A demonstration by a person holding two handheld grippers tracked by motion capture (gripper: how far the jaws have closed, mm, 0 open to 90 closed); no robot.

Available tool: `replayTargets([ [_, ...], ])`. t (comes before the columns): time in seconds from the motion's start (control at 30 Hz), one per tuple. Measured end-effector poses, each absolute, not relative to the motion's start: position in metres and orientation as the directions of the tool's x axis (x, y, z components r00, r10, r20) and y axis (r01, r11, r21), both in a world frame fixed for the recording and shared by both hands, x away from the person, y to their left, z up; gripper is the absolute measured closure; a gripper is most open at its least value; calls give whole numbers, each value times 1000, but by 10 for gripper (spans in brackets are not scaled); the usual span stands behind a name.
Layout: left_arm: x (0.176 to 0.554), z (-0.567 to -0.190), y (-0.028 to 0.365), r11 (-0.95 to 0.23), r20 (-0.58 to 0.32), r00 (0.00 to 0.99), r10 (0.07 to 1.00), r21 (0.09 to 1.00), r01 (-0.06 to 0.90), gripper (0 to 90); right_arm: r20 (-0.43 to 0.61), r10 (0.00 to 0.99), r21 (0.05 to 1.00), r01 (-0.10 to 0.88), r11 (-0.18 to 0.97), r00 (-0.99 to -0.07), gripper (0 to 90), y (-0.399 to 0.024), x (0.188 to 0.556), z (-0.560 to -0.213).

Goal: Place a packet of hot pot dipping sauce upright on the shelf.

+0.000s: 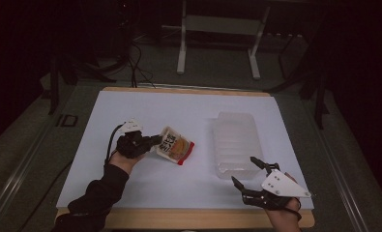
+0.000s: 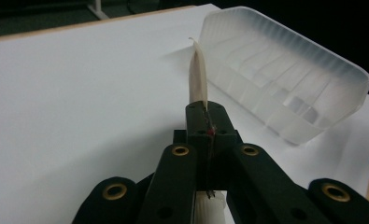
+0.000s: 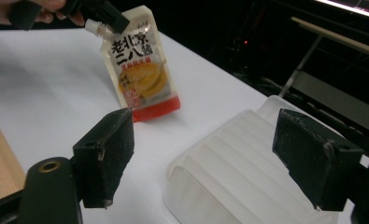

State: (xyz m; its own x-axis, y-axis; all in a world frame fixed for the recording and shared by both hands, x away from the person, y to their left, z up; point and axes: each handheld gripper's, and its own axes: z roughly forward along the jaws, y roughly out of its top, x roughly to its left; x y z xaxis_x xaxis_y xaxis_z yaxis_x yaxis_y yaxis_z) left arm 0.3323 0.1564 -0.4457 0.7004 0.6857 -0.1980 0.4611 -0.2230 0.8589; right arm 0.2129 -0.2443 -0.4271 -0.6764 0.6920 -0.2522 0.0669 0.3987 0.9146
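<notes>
- Left gripper (image 1: 152, 141) is clamped on the edge of a sauce pouch (image 1: 175, 145), its red bottom touching the white mat (image 1: 145, 108).
- Right gripper (image 1: 244, 173), jaws apart and holding nothing, hovers just beside a clear plastic tray (image 1: 235, 142).

Left tool (image 1: 152, 141) is clamped tight and raised, while right tool (image 1: 242, 173) rests with jaws spread wide.
</notes>
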Motion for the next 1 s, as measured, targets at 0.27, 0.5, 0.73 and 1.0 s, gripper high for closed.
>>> replayTargets([
  [0.27, 339, -431, 143, -283, -153, 766, 625, 869, 405, 900, -233, 692, 919, 79, 387, -683, 221, -246, 214, -426],
  [0.5, 338, -421, 132, -337, -112, 800, 590, 865, 370, 900, -214, 696, 931, 73, 358, -685, 159, -249, 215, -423],
  [0.73, 336, -402, 130, -412, -89, 845, 527, 843, 345, 900, -242, 614, 927, 8, 375, -752, 128, -247, 218, -420],
  [1.0, 329, -377, 134, -453, -56, 890, 452, 845, 283, 900, -52, 505, 929, 144, 342, -862, 110, -247, 227, -415],
])
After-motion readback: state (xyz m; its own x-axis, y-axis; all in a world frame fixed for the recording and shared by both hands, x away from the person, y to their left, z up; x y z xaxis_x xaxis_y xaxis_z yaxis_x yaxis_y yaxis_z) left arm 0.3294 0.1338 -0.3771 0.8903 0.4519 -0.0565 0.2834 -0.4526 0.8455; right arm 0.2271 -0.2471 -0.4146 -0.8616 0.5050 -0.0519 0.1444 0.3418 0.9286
